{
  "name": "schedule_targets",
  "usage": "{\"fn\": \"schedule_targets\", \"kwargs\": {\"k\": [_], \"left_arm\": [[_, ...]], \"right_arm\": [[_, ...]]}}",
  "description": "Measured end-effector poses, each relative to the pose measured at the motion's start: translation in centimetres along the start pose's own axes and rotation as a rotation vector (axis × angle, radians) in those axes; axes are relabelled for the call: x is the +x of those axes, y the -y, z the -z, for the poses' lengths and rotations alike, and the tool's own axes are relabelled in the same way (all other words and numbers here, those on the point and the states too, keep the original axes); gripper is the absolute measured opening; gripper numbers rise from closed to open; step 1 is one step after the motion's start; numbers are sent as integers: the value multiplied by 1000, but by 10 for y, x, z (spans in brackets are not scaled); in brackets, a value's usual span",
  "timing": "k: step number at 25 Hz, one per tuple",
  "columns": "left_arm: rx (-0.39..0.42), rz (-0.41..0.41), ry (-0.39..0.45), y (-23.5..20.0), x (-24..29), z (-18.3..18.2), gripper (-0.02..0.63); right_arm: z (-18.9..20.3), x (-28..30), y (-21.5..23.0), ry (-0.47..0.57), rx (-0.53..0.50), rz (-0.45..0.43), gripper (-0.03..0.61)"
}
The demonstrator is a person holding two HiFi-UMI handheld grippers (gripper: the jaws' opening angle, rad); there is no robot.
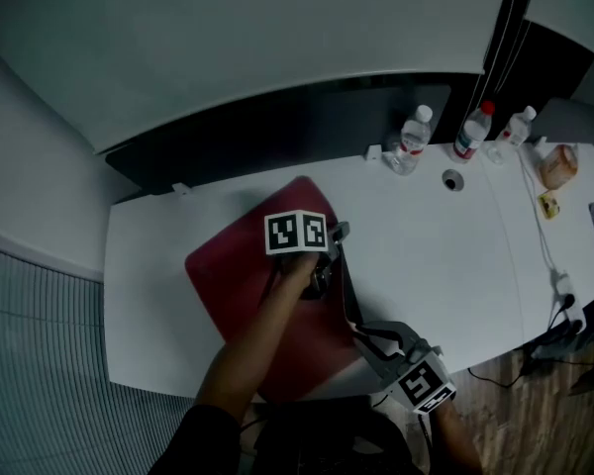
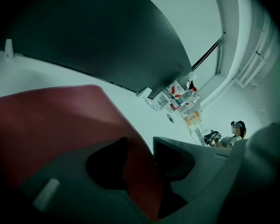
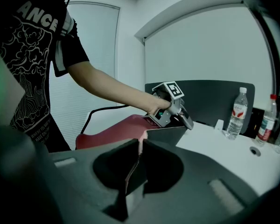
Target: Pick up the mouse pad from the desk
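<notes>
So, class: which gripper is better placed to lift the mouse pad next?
Right. The right gripper is shut on the edge of the pad. The left gripper sits over the pad with its jaws apart, clamping nothing.

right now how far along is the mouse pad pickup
Done: right claw is shut on the mouse pad's near corner. In hand: left claw hangs open over its right edge. Left: grip there and lift the pad, which mostly lies on the desk.

Office around me, my long white tabletop (image 1: 455,255), dark divider panel (image 1: 277,127) along its back, cable hole (image 1: 452,179), water bottles (image 1: 413,132), cord (image 1: 546,240) trailing right
</notes>
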State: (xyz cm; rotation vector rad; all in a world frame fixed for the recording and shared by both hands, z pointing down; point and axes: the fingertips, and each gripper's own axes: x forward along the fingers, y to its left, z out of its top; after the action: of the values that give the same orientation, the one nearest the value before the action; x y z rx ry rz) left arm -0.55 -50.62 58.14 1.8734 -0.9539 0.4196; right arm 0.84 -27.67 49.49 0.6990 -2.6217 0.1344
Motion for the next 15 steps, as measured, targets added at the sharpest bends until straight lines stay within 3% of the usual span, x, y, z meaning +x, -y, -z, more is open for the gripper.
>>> {"fn": "schedule_targets", "kwargs": {"k": [2, 4, 15], "left_arm": [[25, -12, -13, -1, 0, 2, 74], [55, -27, -15, -3, 0, 4, 27], [-20, -2, 98, 2, -25, 1, 18]], "right_arm": [[0, -1, 5, 2, 12, 14, 34], [3, -2, 8, -1, 28, 31, 35], [30, -2, 22, -35, 63, 175, 100]]}}
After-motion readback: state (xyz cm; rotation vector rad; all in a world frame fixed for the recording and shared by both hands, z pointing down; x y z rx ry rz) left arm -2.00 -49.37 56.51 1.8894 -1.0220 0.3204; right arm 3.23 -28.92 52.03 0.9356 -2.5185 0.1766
